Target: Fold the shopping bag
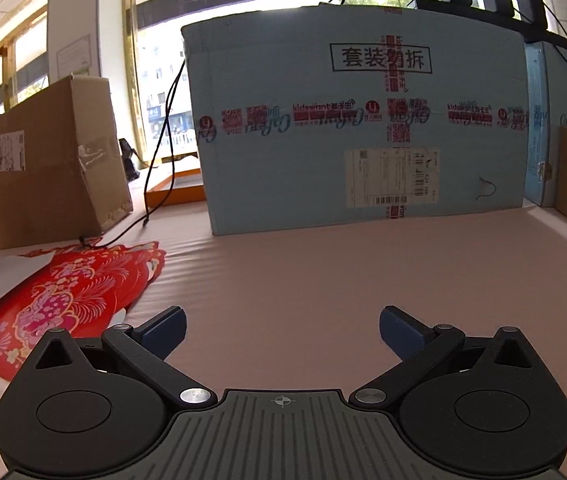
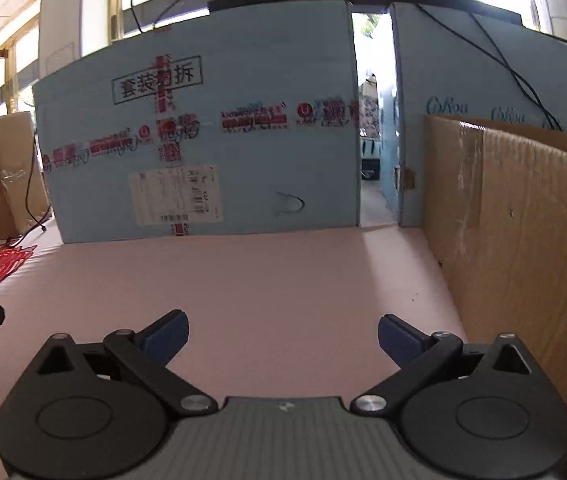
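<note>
While the red floral shopping bag lay flat at the pink table's left edge, the left gripper and right gripper hovered spread and empty, seemingly readied to reach it.

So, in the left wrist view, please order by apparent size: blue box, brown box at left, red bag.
1. blue box
2. brown box and red bag: similar; the bag lies nearer, so unsure.
</note>
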The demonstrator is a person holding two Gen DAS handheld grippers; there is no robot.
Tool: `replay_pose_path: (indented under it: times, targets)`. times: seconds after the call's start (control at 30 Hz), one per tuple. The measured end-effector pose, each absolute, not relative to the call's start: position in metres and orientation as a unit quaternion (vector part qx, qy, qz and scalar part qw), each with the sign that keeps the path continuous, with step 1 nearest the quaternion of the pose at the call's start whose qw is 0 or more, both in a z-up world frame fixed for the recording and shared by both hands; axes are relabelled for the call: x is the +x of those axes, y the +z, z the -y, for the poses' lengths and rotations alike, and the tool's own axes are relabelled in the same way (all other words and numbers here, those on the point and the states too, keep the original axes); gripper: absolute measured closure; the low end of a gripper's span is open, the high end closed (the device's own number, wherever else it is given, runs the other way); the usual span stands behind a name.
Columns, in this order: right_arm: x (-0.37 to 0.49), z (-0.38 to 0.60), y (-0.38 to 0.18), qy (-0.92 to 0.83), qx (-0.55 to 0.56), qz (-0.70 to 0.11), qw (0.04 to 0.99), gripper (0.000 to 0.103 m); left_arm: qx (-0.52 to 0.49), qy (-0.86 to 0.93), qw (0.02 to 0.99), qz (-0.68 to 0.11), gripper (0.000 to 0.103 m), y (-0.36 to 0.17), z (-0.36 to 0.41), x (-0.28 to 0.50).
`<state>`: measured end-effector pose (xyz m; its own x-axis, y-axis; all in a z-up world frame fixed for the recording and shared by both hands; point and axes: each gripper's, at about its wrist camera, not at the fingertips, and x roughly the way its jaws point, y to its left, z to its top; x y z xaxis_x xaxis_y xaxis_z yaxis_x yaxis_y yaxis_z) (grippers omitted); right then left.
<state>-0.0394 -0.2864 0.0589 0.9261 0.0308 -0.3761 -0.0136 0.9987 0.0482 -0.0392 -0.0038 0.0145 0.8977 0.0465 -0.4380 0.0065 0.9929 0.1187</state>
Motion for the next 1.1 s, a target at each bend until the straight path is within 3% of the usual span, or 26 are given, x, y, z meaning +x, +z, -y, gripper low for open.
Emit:
replay_pose_path:
  times: [0.2,0.33,1.1]
  targets:
    - [-0.026,0.277,0.05,0.011,-0.011,-0.233,0.972,0.0,0.053,0.037,0.952,-0.299,0.0,0.002,-0.001,-0.021]
    - [-0.017,0.27,0.046,0.008,-0.032,-0.263,0.964,0.0,0.047,0.033,0.951,-0.303,0.0,0.001,-0.002,-0.021]
    - [-0.018,0.269,0.05,0.008,-0.03,-0.27,0.962,0.0,0.008,0.018,0.947,-0.32,0.0,0.0,-0.011,-0.013]
